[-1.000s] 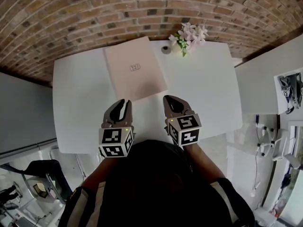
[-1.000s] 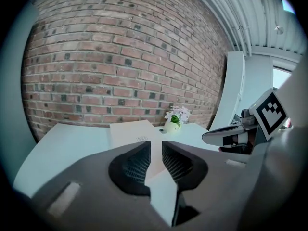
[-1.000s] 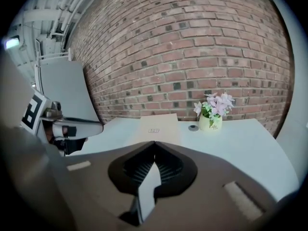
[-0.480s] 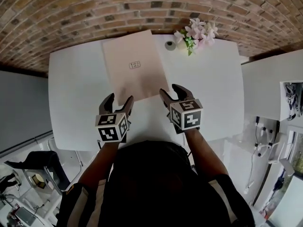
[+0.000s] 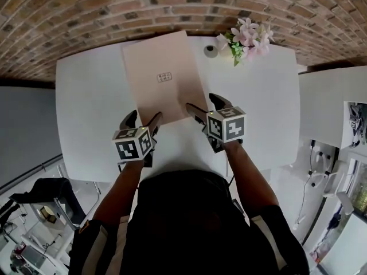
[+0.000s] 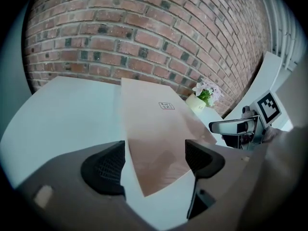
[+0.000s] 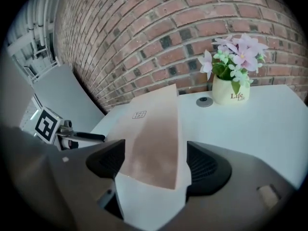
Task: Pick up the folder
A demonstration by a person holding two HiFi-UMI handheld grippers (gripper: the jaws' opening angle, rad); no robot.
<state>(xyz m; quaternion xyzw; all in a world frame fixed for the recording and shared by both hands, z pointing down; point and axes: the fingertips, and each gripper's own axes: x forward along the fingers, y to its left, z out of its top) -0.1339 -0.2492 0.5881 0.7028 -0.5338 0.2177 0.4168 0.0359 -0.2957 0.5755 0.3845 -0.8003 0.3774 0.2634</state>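
A pale pink folder [image 5: 163, 76] lies flat on the white table [image 5: 92, 107], a small label at its middle. My left gripper [image 5: 142, 119] hangs over the folder's near left corner and my right gripper [image 5: 202, 103] over its near right corner. Both have just been opening their jaws and stand open. In the left gripper view the folder's corner [image 6: 159, 129] lies below the gap of the left gripper [image 6: 155, 165], untouched by the pads. In the right gripper view the folder's near edge [image 7: 154, 134] lies likewise below the right gripper [image 7: 159, 163].
A cream pot of pink flowers [image 5: 246, 36] stands at the table's far right by the brick wall, with a small round disc [image 5: 210, 49] next to it. A second white surface [image 5: 327, 107] adjoins on the right. Bare tabletop flanks the folder.
Both grippers have moved forward and down to the folder's near edge. Their jaws, shut a second ago, have spread wide.
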